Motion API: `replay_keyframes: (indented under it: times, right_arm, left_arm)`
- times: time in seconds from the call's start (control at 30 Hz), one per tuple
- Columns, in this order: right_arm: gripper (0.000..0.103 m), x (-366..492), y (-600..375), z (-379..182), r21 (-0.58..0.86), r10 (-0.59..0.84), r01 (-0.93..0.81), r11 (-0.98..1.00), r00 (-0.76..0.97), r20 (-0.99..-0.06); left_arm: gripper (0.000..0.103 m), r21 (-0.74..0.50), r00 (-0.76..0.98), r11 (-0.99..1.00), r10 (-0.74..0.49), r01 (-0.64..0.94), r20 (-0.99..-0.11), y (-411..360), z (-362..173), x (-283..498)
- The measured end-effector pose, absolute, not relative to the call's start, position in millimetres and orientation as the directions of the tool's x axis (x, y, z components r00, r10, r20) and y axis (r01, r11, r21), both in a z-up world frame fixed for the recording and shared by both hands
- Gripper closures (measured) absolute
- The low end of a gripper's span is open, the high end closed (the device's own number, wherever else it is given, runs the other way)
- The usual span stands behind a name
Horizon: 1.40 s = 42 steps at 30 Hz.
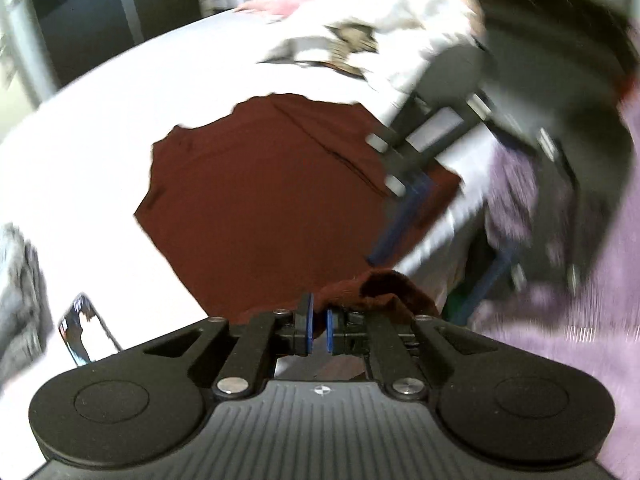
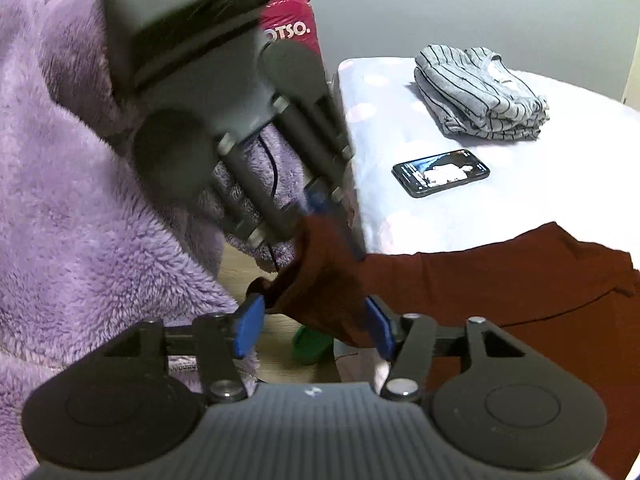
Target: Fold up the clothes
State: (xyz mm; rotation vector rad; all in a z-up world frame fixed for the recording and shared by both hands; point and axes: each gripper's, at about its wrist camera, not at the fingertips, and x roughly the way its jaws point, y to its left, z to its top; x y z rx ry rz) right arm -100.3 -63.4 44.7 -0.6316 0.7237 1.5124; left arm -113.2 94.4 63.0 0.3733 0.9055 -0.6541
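1. White bedding on the bed fills both views; grey wall behind, wood floor beside the near edge.
2. Left gripper: jaws nearly together, pinching a bunched corner of the maroon shirt at the near edge.
3. Right gripper: jaws parted, with a fold of the same cloth lying between the blue pads; the pads do not look to press on it, so I judge it loose.
4. The shirt lies spread across the bed, its near corner lifted off the edge by the left gripper. Both views are motion-blurred near the grippers.
5. Doing the step well, as I judge it: keep the left pinch firm, let the right close on a matching corner, hold the hem taut between them, then carry it over so the edges meet without dragging the flat part.
6. Further out: a phone lies face up, and a striped folded stack sits beyond it, well apart from the shirt.
7. A white printed garment lies heaped at the far side.
8. A purple fleece sleeve crowds the edge.
9. Writing: a red box shows "OTSO." in white, the start hidden. The phone's screen text is too small to read.
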Motion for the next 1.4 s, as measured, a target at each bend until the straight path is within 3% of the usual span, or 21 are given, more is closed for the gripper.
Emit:
replay_keyframes:
  times: [0.33,0.6,0.77,0.83,1.0,1.2,1.4]
  right_arm:
    - [0.044,-120.3,-62.4,38.3,-0.097,0.673,-0.995,0.012,0.080,-0.735]
    - [0.044,-139.0,-51.3,33.8,-0.263,0.694,-0.962,0.081,0.244,-0.677]
    - [0.050,-145.3,-44.4,29.7,-0.349,0.679,-0.928,0.127,0.338,-0.652]
    - [0.071,-142.6,-45.4,33.8,-0.357,0.687,-0.921,0.155,0.361,-0.631]
    - [0.092,-126.7,-60.2,49.0,-0.273,0.706,-0.938,0.213,0.341,-0.621]
    - [0.095,-103.5,-88.7,67.2,-0.100,0.731,-0.967,0.236,0.245,-0.637]
    - [0.095,-96.0,-72.2,44.9,-0.002,0.678,-0.987,0.161,0.112,-0.726]
  left_arm:
    - [0.099,-0.283,0.368,0.857,-0.452,0.430,-0.812,128.1,72.6,-75.5]
    - [0.099,-0.420,0.346,0.862,-0.500,0.283,-0.794,144.8,70.0,-58.9]
    - [0.099,-0.418,0.342,0.865,-0.495,0.276,-0.799,145.1,75.3,-54.0]
    - [0.099,-0.405,0.338,0.870,-0.485,0.281,-0.806,144.6,75.5,-52.0]
    - [0.099,-0.372,0.315,0.872,-0.468,0.320,-0.826,145.7,76.8,-50.8]
    - [0.099,-0.288,0.224,0.827,-0.435,0.483,-0.872,136.8,79.2,-67.4]
    - [0.099,-0.205,0.145,0.776,-0.356,0.597,-0.923,122.0,54.2,-72.0]
